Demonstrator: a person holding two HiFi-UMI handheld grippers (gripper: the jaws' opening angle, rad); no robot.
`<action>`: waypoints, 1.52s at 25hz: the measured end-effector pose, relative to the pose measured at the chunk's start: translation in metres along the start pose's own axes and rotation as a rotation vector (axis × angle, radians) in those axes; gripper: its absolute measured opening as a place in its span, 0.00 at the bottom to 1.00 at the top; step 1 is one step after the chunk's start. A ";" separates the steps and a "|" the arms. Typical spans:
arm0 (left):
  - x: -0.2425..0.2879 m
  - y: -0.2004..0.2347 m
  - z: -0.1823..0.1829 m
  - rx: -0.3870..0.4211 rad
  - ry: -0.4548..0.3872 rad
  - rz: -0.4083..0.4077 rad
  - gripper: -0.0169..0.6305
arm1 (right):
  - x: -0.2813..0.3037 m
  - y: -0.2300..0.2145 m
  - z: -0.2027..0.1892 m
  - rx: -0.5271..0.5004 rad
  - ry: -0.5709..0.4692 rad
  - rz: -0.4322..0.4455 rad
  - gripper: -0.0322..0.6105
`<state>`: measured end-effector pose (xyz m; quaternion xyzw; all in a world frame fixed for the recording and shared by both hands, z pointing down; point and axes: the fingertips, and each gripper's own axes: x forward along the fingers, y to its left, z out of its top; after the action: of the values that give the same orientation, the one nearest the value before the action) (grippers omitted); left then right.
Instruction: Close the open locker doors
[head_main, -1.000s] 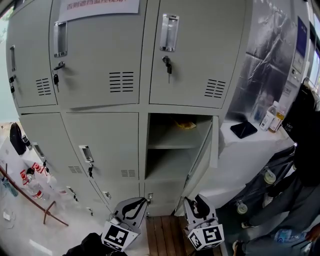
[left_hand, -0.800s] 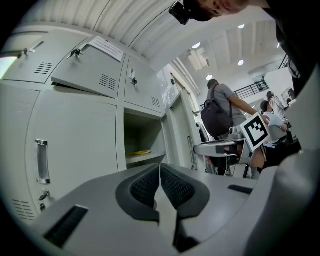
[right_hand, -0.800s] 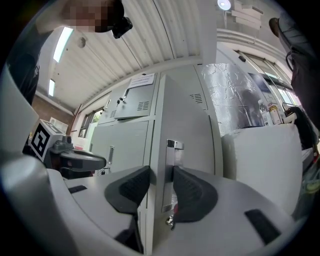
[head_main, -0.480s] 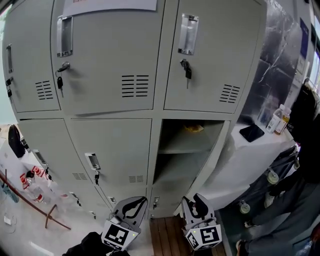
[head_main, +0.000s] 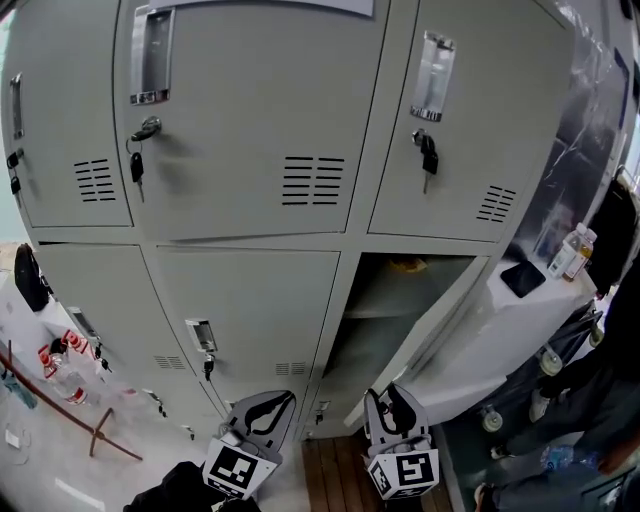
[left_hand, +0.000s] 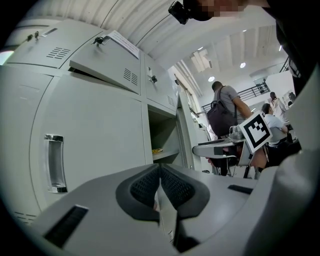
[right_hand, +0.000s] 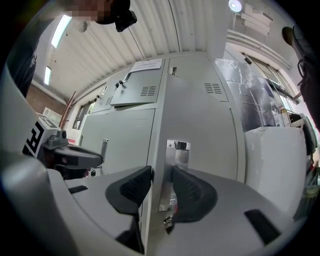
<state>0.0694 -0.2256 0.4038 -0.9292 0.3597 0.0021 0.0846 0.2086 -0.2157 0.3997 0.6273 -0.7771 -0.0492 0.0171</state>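
Your right gripper (right_hand: 161, 175) has the free edge of the open door (head_main: 420, 335) between its jaws, which have just been closing. The pads look pressed on either side of it beside the handle plate (right_hand: 177, 165), so the grip seems made. That door, at the lower right of the head view, hangs well out from its compartment (head_main: 395, 305), where a yellowish item (head_main: 408, 265) lies on the shelf. The swing shut is yet to finish. The upper middle door (left_hand: 105, 65) also stands slightly proud of its frame, so I judge it needs a push afterwards. Your left gripper (left_hand: 159, 175) is clenched on nothing, low in the frame. Watch the white table (head_main: 520, 315) just right of the door, with its bottles (head_main: 572, 250). The dangling keys (head_main: 137, 165) could snag too.
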 end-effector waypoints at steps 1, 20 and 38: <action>-0.001 0.004 -0.002 -0.009 0.019 0.001 0.07 | 0.005 0.002 0.000 -0.003 0.003 -0.005 0.28; 0.005 0.078 -0.025 -0.024 0.031 0.059 0.07 | 0.091 0.020 0.000 -0.014 0.015 0.004 0.28; 0.019 0.103 -0.046 -0.046 0.080 0.073 0.07 | 0.132 0.017 -0.003 -0.021 0.008 0.011 0.28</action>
<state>0.0121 -0.3199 0.4315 -0.9166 0.3961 -0.0239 0.0487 0.1646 -0.3411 0.3994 0.6231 -0.7798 -0.0545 0.0271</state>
